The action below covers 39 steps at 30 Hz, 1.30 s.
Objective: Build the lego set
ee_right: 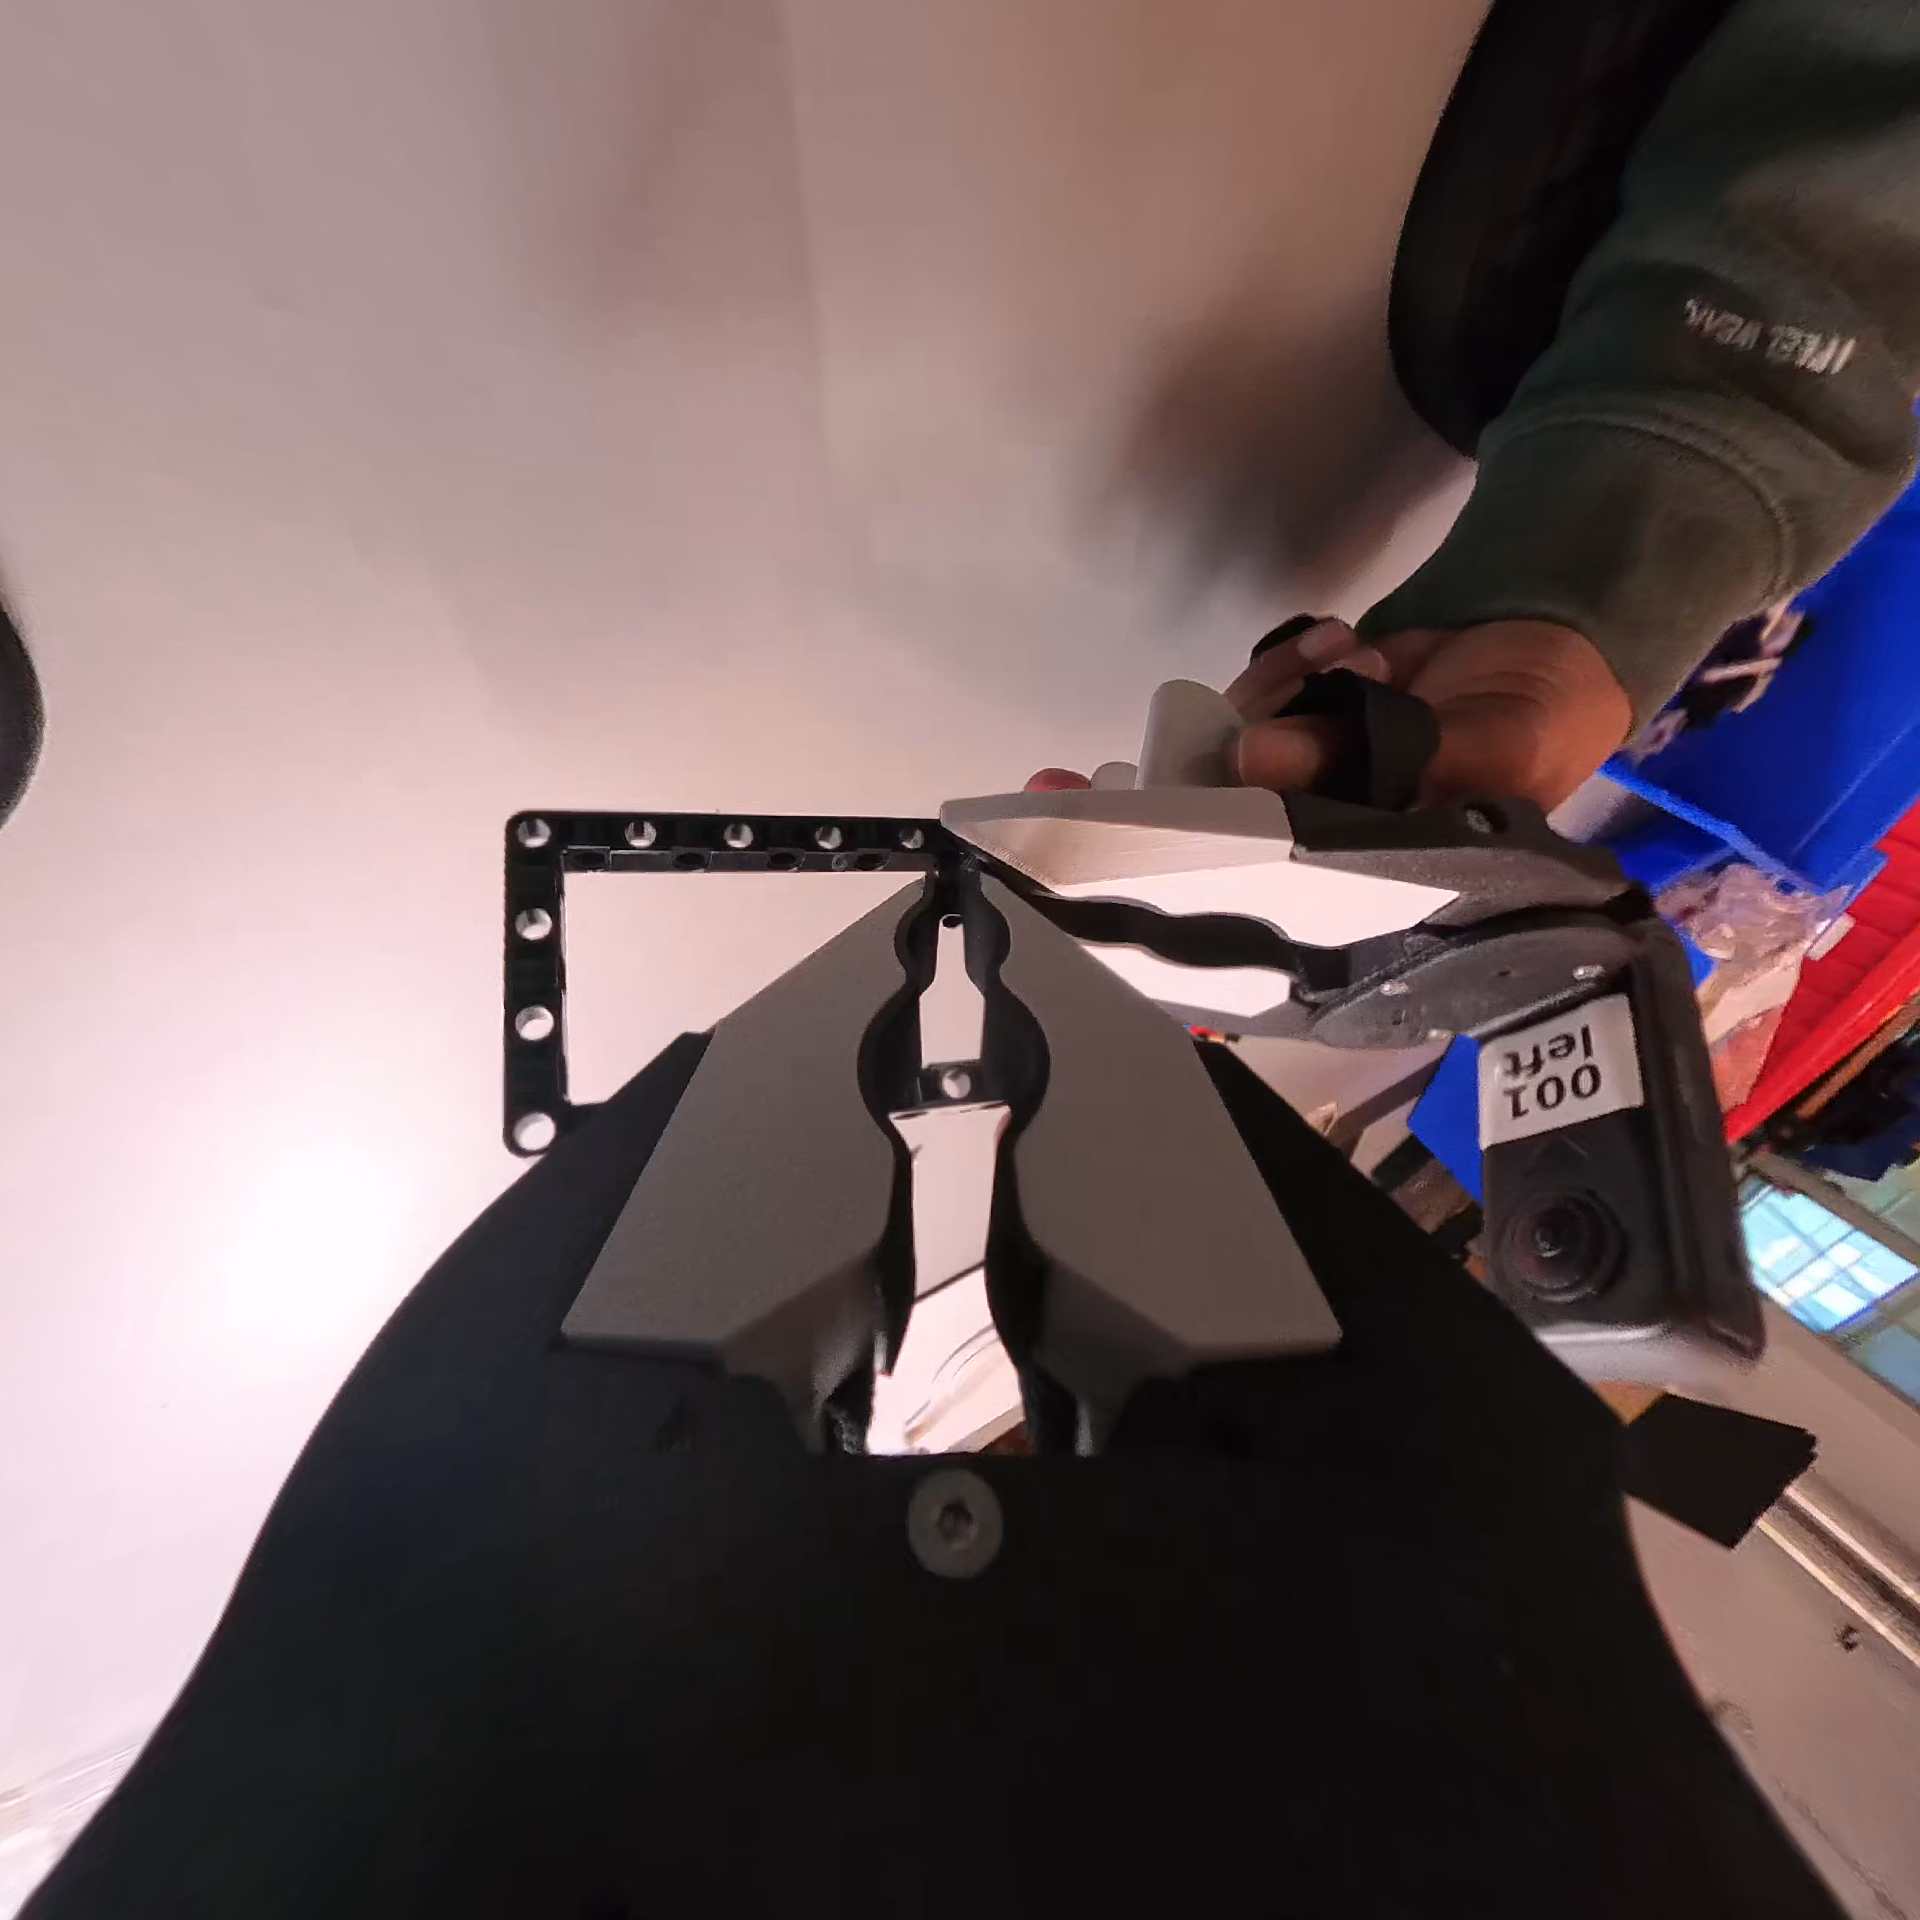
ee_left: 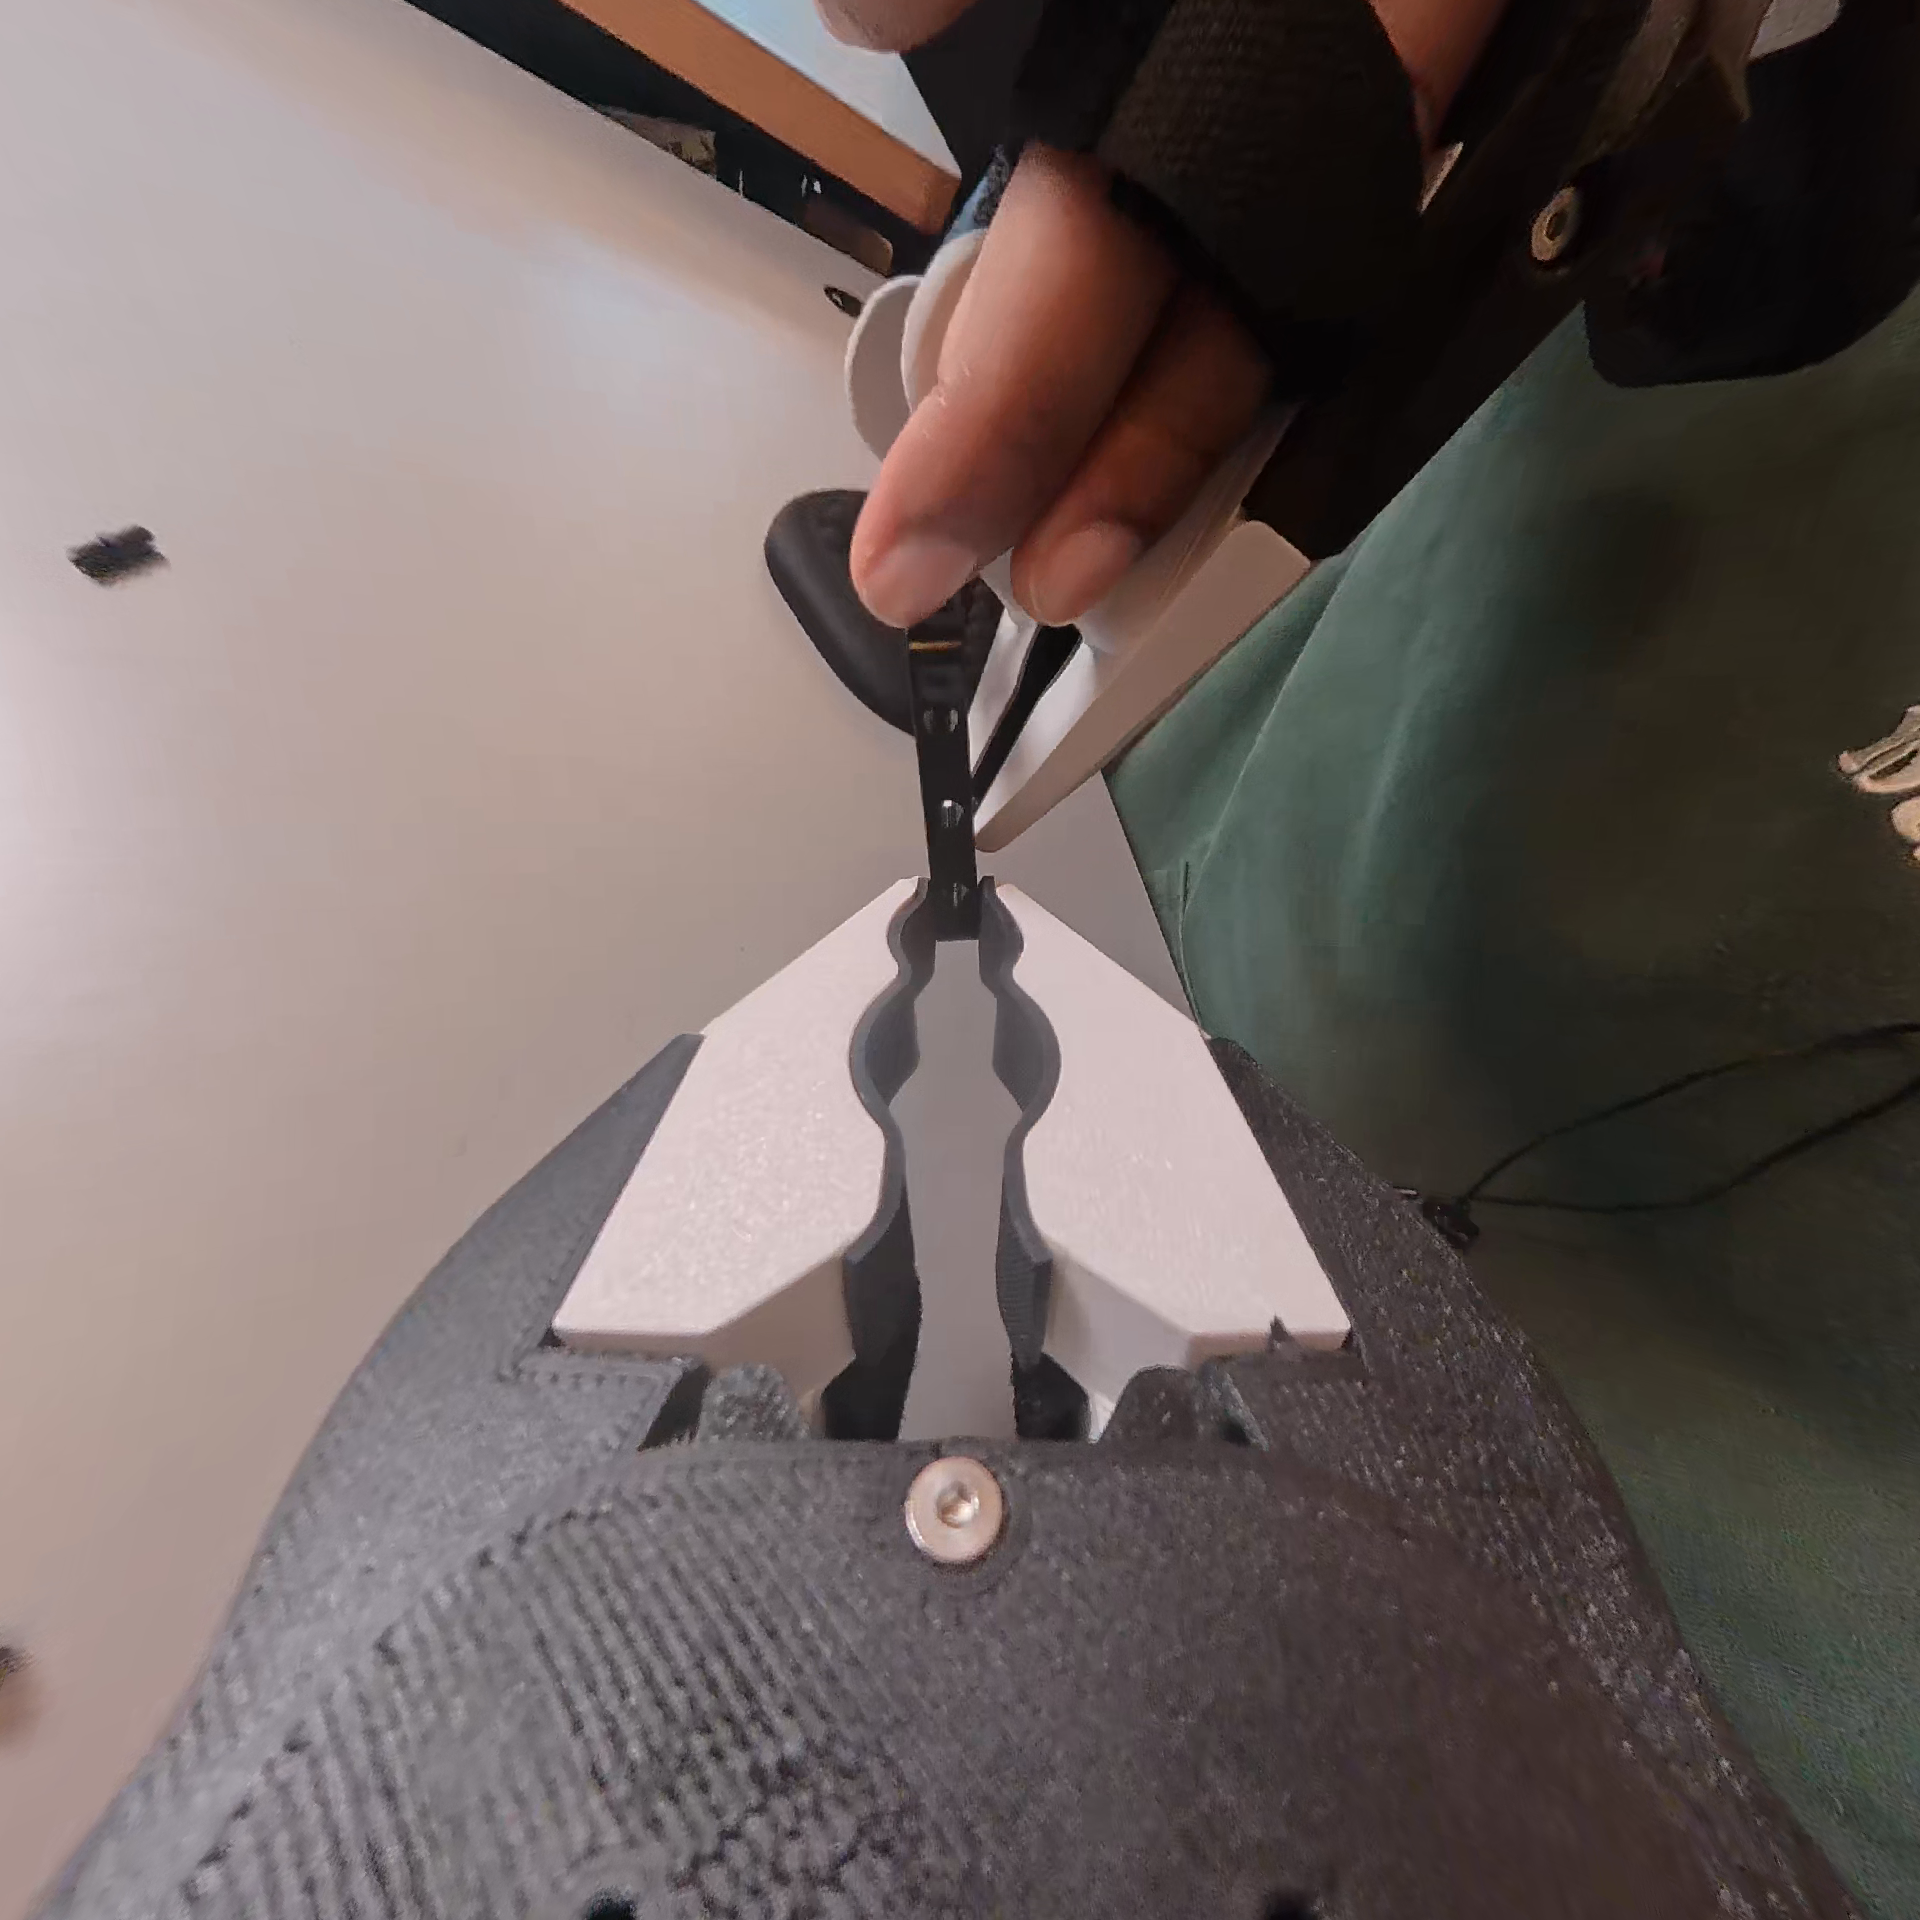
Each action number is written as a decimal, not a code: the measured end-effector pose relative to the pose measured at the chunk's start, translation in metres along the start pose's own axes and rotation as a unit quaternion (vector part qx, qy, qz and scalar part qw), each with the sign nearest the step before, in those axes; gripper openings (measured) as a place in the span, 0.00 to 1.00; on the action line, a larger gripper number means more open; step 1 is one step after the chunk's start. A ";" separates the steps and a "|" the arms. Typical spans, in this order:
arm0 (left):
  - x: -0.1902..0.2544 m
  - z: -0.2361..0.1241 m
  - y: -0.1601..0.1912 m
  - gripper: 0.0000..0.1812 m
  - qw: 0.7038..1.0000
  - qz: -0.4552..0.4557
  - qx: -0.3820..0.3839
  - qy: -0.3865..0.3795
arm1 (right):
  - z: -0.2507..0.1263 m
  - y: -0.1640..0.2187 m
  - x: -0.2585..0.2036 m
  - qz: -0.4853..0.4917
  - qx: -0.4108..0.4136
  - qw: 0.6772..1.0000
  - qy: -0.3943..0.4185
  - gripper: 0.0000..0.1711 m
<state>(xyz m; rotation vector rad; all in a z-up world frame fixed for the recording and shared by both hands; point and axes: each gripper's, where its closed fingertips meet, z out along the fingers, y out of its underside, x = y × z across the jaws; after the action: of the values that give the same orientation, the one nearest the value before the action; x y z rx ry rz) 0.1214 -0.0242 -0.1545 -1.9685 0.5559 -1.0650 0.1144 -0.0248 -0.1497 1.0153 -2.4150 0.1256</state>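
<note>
Left wrist view: a hand (ee_left: 1049,436) and green clothing (ee_left: 1507,831) crowd the right side; a small black piece (ee_left: 116,553) lies far left on the white table (ee_left: 416,727). The left gripper (ee_left: 951,914) pinches the thin black lego frame (ee_left: 948,790) edge-on at its tips.

Right wrist view: a blue bin (ee_right: 1766,727) stands at the right. The right gripper (ee_right: 948,883), nearly closed, clamps the frame's corner; the holed frame (ee_right: 535,935) is held off the table.

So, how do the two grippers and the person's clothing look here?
Both the left gripper and the right gripper have pale grey wedge fingers with wavy dark inner pads on black textured bodies. A white label marks the left one's camera. The sleeve is dark green.
</note>
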 end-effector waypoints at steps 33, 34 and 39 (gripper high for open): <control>-0.016 -0.035 -0.054 0.03 0.973 0.104 0.159 -0.129 | -0.033 0.049 0.032 0.324 -0.076 0.942 0.041 0.01; -0.017 -0.036 -0.055 0.03 0.972 0.101 0.163 -0.133 | -0.033 0.050 0.033 0.362 -0.057 0.929 0.054 0.01; -0.028 -0.036 -0.052 0.03 0.971 0.082 0.157 -0.161 | -0.035 0.055 0.028 0.483 -0.022 0.870 0.098 0.01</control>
<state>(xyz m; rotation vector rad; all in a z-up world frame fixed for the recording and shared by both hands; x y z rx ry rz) 0.0761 0.0090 -0.1138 -1.7339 0.3403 -0.6661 0.0744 0.0060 -0.0995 -0.3051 -2.4757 0.4806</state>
